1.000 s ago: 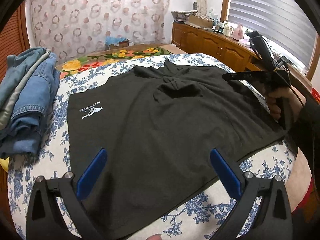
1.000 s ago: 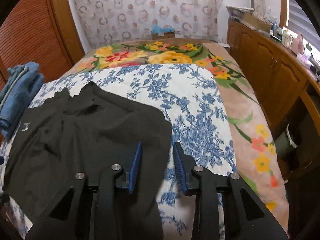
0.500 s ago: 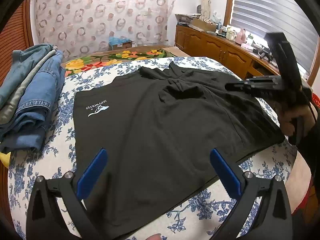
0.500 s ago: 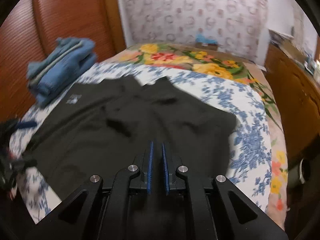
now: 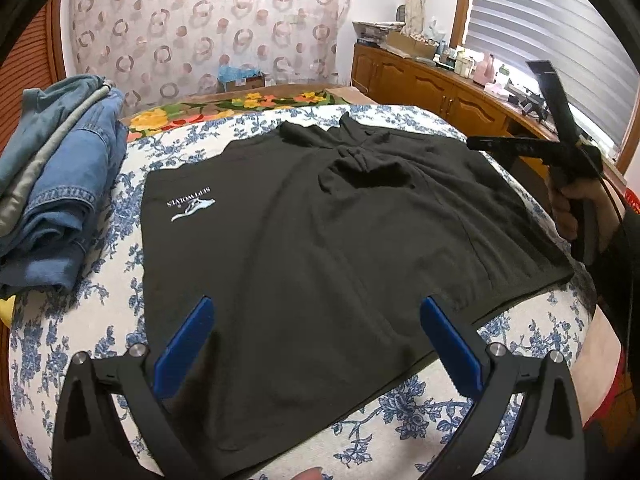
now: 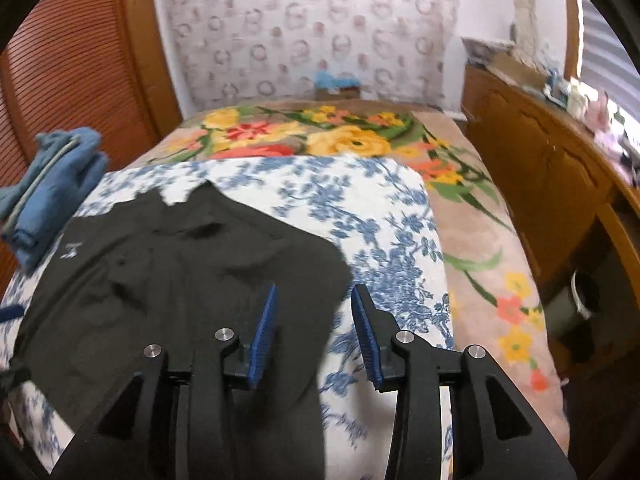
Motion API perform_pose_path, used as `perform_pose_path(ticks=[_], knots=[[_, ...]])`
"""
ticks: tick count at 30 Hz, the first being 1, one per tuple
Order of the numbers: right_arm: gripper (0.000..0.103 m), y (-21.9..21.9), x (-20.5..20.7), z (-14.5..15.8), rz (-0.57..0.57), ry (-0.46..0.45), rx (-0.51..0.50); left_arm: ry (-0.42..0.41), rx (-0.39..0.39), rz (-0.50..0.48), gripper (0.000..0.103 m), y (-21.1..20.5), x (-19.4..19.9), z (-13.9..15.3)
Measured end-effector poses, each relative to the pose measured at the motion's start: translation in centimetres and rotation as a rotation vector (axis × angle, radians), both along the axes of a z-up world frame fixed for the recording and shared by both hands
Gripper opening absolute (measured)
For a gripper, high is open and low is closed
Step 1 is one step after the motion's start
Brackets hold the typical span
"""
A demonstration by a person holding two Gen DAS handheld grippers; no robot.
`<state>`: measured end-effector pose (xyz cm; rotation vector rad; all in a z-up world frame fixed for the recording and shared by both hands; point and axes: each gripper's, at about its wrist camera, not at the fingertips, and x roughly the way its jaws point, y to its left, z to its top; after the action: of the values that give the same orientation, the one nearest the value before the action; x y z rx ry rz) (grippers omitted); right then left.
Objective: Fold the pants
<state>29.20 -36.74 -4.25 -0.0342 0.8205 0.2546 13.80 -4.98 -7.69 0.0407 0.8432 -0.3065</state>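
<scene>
Bed (image 5: 100,320) with blue floral quilt, wood cabinets at 2 o'clock. Black pants (image 5: 320,240) lie spread flat mid-bed. Right gripper (image 6: 314,328) pinched shut half a second ago; jaws now opening, apparently nothing between them (blurry). Left gripper (image 5: 316,344) spread wide, empty. No fold started. Denim pile (image 5: 52,184) at 9 o'clock crowds that edge.

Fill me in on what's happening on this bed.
A person holds a gripper in each hand over black pants spread flat on a blue-flowered quilt. The left gripper hovers wide open above the near edge of the pants, gripping nothing. The right gripper is at the pants' right edge; its jaws are opening and nothing sits between them. No fold is made yet. A pile of jeans lies to the left.
</scene>
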Motion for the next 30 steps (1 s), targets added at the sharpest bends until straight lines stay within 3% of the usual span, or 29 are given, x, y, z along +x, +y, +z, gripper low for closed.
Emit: perform_pose_path(ticks=[6, 7, 8, 10, 14, 17, 19, 21, 23, 24, 30], knots=[[0.038, -0.8, 2.6, -1.7, -0.041, 0.081, 0.051, 0.016, 0.006, 0.000, 0.103, -0.1, 0.1, -0.6], [0.031, -0.8, 2.6, -1.8, -0.038, 0.084, 0.054, 0.017, 0.006, 0.000, 0.103, -0.1, 0.1, -0.7], [0.017, -0.6, 2.6, -1.8, -0.028, 0.083, 0.055, 0.018, 0.005, 0.000, 0.103, -0.1, 0.0, -0.7], [0.006, -0.2, 2.2, -1.5, 0.004, 0.082, 0.057, 0.017, 0.004, 0.000, 0.103, -0.1, -0.1, -0.7], [0.002, -1.0, 1.1, 1.3, -0.050, -0.042, 0.001, 0.017, 0.007, 0.007, 0.103, 0.1, -0.1, -0.8], [0.002, -2.1, 0.7, 3.3, -0.156, -0.133, -0.085, 0.022, 0.003, 0.014, 0.103, 0.3, 0.0, -0.9], [0.002, -2.3, 0.5, 3.7, -0.147, -0.154, -0.096, 0.022, 0.001, 0.016, 0.103, 0.4, 0.0, -0.9], [0.006, -2.1, 0.6, 3.2, -0.126, -0.126, -0.113, 0.023, 0.003, 0.016, 0.103, 0.4, 0.0, -0.9], [0.029, -2.4, 0.9, 2.3, -0.122, -0.084, -0.085, 0.024, 0.005, 0.016, 0.103, 0.4, 0.0, -1.0], [0.032, -2.6, 1.2, 1.7, -0.115, -0.060, -0.063, 0.026, 0.005, 0.017, 0.103, 0.5, 0.0, -1.0], [0.033, -2.7, 2.2, -1.4, -0.138, 0.029, -0.072, 0.040, 0.013, 0.009, 0.103, 0.4, 0.1, -1.7]])
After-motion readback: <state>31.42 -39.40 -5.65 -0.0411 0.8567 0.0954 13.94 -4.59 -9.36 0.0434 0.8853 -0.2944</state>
